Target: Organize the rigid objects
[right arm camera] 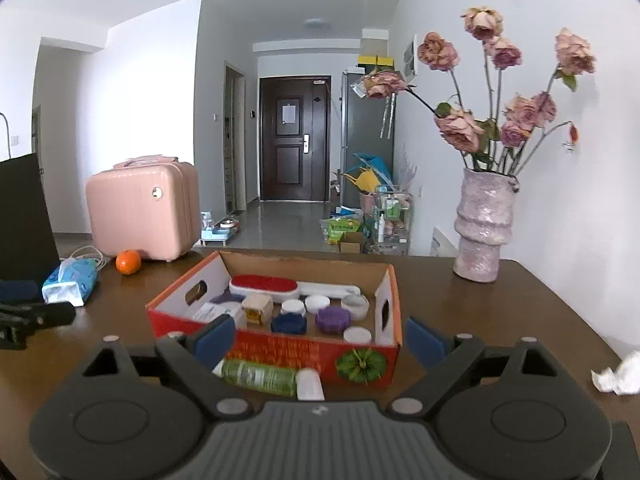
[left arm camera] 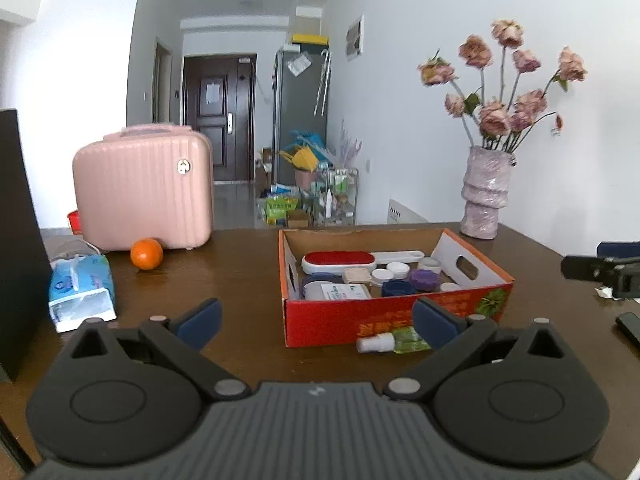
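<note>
Both tools are released and hold nothing: the left gripper [left arm camera: 316,322] and the right gripper [right arm camera: 320,340] each hang with blue-padded jaws spread wide over the dark brown wooden table [left arm camera: 224,272]. A shallow red cardboard box [right arm camera: 280,350] stands between and ahead of them, holding a red-topped white brush [right arm camera: 264,285], round white jars, a purple lid [right arm camera: 333,319] and a navy lid [right arm camera: 289,323]. A small green spray bottle with white cap [right arm camera: 268,377] lies on its side outside, touching the box's front wall, nearest the right gripper. Further off stand a pink ribbed hard case [left arm camera: 142,186], an orange [left arm camera: 146,254], a blue tissue pack [left arm camera: 80,286] and a pink vase of dried roses [right arm camera: 482,226]; crumpled white paper [right arm camera: 618,374] lies at the right edge.
</note>
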